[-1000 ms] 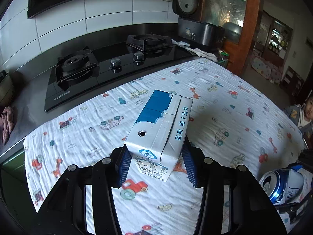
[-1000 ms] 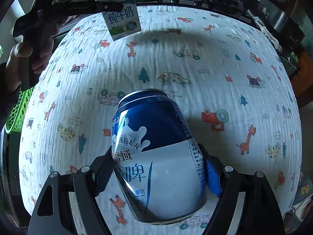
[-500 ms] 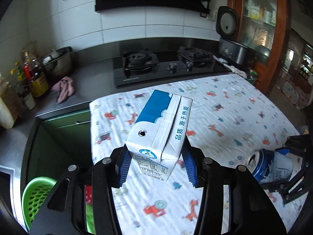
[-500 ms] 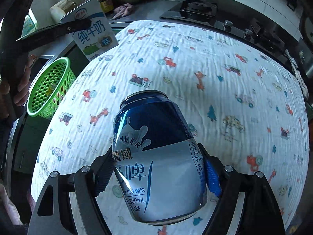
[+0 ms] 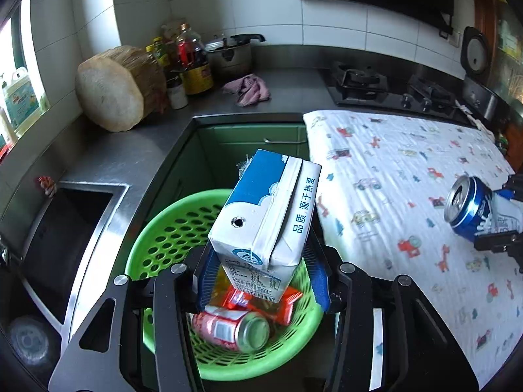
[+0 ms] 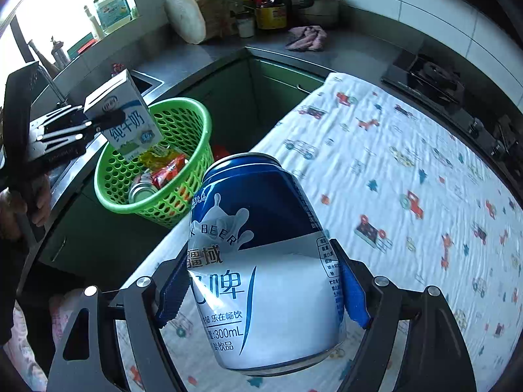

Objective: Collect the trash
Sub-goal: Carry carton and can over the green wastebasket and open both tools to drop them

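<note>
My left gripper (image 5: 261, 281) is shut on a blue-and-white milk carton (image 5: 264, 215), holding it in the air right over the green perforated basket (image 5: 160, 238). From the right wrist view the same carton (image 6: 124, 121) hangs above the basket (image 6: 183, 124). Inside the basket lie a red-and-white can (image 5: 228, 326) and red and yellow wrappers (image 5: 271, 300). My right gripper (image 6: 261, 290) is shut on a blue-and-white beer can (image 6: 261, 261), dented at the middle, held over the edge of the patterned cloth (image 6: 408, 179). That can (image 5: 470, 209) shows at the right of the left wrist view.
The basket stands low in the gap between the steel counter (image 5: 137, 143) and the cloth-covered table (image 5: 408, 176). A sink (image 5: 65, 228) is at the left. A round chopping block (image 5: 111, 98), bottles (image 5: 189, 62), a pot, a pink rag (image 5: 248, 88) and a gas hob (image 5: 385, 88) line the counter.
Both grippers swung left away from the table's middle. The milk carton now hangs over the green basket, and the beer can has come to the cloth's edge beside it.
</note>
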Motion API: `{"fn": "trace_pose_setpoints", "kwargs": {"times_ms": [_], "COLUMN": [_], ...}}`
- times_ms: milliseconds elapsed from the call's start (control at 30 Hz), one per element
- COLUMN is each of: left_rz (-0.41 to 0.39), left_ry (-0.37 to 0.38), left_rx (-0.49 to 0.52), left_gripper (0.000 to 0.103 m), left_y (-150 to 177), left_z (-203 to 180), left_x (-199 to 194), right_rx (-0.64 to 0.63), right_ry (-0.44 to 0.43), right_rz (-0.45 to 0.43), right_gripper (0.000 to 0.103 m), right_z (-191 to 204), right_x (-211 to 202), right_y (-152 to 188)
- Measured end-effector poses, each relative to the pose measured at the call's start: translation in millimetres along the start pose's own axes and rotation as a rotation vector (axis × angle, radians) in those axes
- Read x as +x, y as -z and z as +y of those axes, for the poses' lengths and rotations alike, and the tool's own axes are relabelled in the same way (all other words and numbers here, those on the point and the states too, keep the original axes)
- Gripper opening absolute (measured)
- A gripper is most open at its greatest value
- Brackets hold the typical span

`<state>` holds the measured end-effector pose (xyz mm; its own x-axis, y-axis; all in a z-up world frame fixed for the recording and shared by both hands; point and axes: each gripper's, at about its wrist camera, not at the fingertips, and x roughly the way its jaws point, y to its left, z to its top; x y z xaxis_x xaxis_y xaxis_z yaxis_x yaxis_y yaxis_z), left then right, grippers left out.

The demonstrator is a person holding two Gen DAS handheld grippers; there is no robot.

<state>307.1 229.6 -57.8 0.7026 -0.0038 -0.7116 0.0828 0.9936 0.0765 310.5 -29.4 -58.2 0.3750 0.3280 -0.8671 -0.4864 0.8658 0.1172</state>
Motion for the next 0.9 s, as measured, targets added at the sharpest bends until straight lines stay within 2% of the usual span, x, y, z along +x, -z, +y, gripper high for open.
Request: {"fn": "trace_pose_setpoints", "kwargs": {"times_ms": [333, 633, 667, 733, 900], "left_rz": [0.094, 0.124, 0.126, 0.123, 0.119], "left_ry": [-0.061, -0.075, -0.077, -0.086, -0.096], "left_rx": [-0.053, -0.127, -0.131, -0.136, -0.152], "left_gripper": [0.048, 0.05, 0.052, 0.061, 0.07], "left_y": [50.0, 68.4, 69.3, 69.8, 71.2], "left_z": [35.6, 59.2, 60.7, 62.7, 64.0], "left_x": [18.3, 16.7, 16.1, 14.7, 9.7], "right_rx": [-0.07, -0.058, -0.056, -0.055, -0.047], "right_ry": [-0.046, -0.092, -0.097, -0.106, -0.121], "right_rz": [-0.015, -0.031, -0.031, -0.033, -0.043], "right_gripper": [0.075, 0.075, 0.075, 0.075, 0.074], "right_z": [67.2, 99.5, 101.7, 107.1, 120.0], "right_x": [31.9, 62.1, 64.4, 69.4, 80.7], "right_y": [-61.0, -107.0, -110.4, -117.6, -132.2]}}
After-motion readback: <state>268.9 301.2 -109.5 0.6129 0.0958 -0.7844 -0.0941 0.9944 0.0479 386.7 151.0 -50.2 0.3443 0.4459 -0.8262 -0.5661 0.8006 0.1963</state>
